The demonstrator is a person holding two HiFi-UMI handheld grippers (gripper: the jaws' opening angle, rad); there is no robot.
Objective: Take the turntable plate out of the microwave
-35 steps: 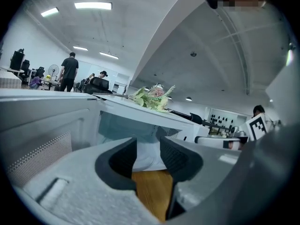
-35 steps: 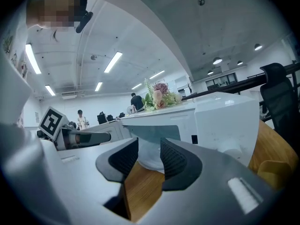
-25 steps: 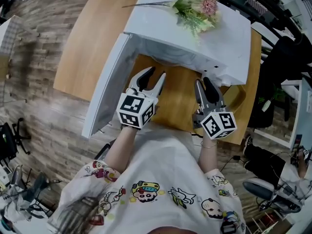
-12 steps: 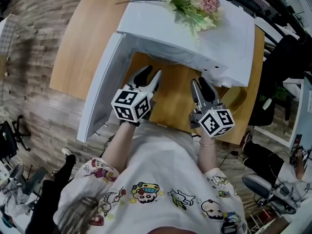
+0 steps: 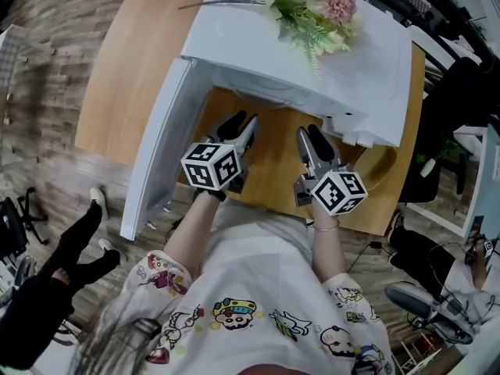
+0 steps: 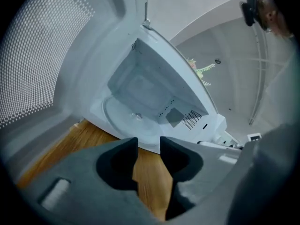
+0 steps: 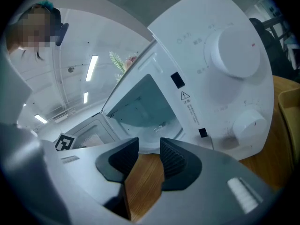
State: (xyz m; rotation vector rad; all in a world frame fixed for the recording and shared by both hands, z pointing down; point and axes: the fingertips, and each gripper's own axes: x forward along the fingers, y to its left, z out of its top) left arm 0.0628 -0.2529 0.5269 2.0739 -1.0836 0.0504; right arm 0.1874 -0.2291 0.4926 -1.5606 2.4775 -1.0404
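Your left gripper [image 5: 244,123] and right gripper [image 5: 308,133] both hover side by side over the table [image 5: 133,61], just in front of the open microwave [image 5: 367,61], both pointing into its mouth. Neither one touches it.

Left gripper [image 6: 149,144]: fingers narrow, a slim gap between them, nothing held. Only table wood [image 6: 145,172] shows through the gap. Right gripper [image 7: 150,146]: same, fingers narrow, nothing held, wood showing in the gap.

The plate [image 6: 124,121] sits flat on the floor of the microwave cavity, seen past your left fingertips. It's inside, untouched, apart from both grippers. In the head view the cavity is hidden under the microwave's top, so the plate doesn't show there.

The door [image 5: 156,155] is swung wide open to your left, and your left gripper is just beside its inner face. Its dotted mesh window [image 6: 37,64] fills the left of the left gripper view.

The right gripper view shows the control panel to the right of the cavity: a big dial [image 7: 235,50] up top and a smaller knob [image 7: 251,122] below it.

Flowers [image 5: 320,10] lie on top of the microwave, towards the back.
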